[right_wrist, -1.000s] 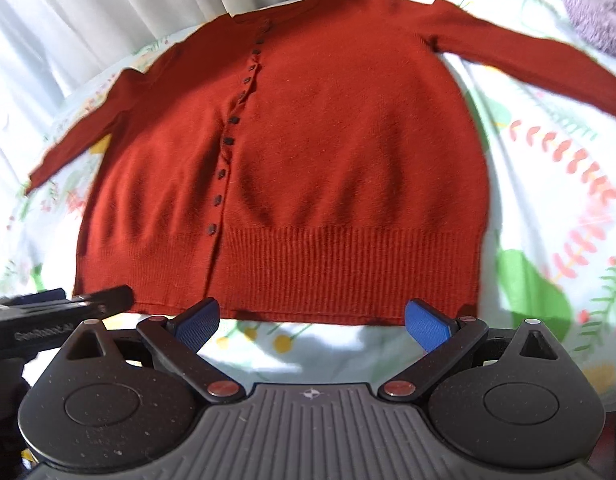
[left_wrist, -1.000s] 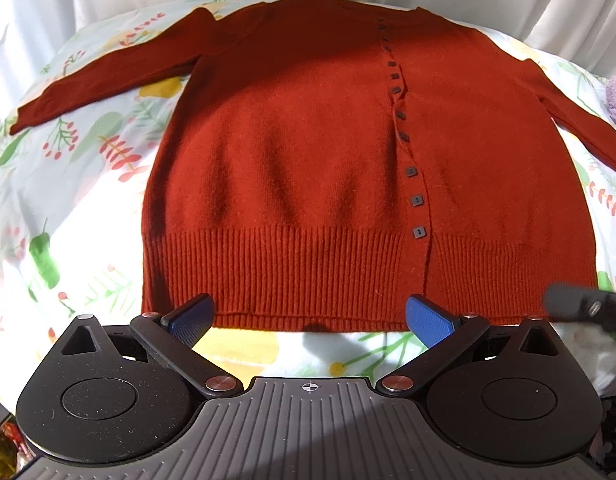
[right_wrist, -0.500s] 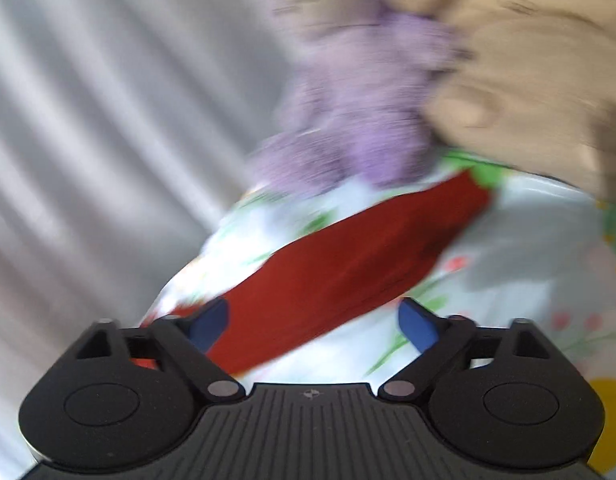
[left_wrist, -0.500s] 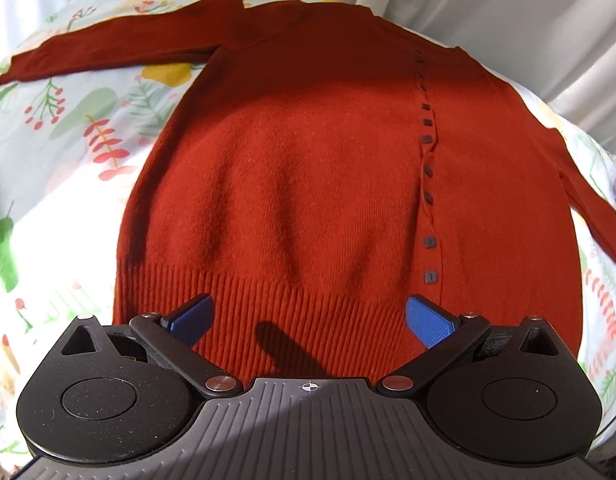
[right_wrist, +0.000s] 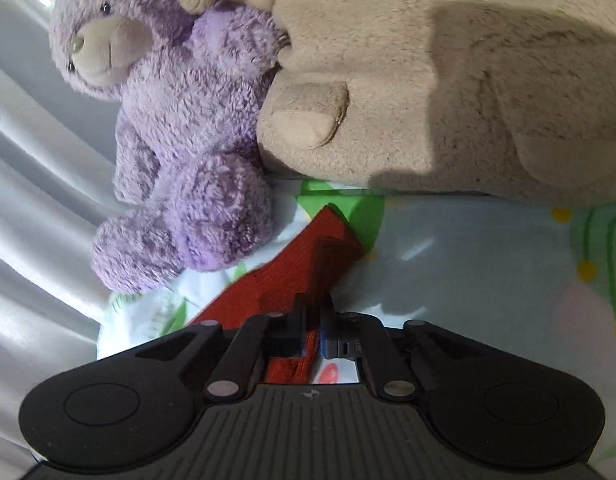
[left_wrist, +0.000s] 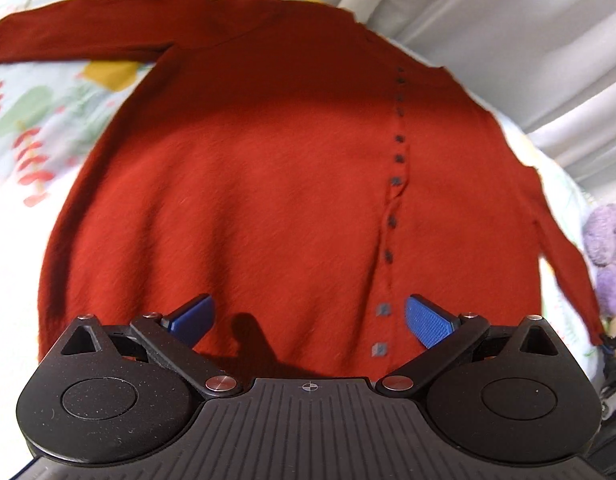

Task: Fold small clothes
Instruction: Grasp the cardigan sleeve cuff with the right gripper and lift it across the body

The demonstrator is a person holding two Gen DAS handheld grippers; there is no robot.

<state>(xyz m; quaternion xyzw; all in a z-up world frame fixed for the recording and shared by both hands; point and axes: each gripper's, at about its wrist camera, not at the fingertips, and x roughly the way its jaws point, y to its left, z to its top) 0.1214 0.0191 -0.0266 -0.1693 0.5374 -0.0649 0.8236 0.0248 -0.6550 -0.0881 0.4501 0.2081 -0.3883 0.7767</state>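
**Right claw now on sleeve cuff, left idle**

Left wrist view: since 0.5 s ago the left claw (left_wrist: 308, 318) has moved further up the cardigan (left_wrist: 267, 184), fingers apart, hovering over the lower body by the button placket

Right wrist view: right claw (right_wrist: 312, 334) has closed on the sleeve (right_wrist: 303, 268). Risk: the purple teddy (right_wrist: 179, 148) sits just beside the cuff, so a swing could knock it over; the knit may slip from a shallow pinch

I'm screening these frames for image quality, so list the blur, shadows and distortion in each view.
Left wrist view: motion blur smears the red cardigan and floral sheet; fisheye bulges the hem; a shadow lies between the left gripper fingers. Right wrist view: sharp; a hard shadow crosses the beige plush; the right gripper pinches the sleeve.
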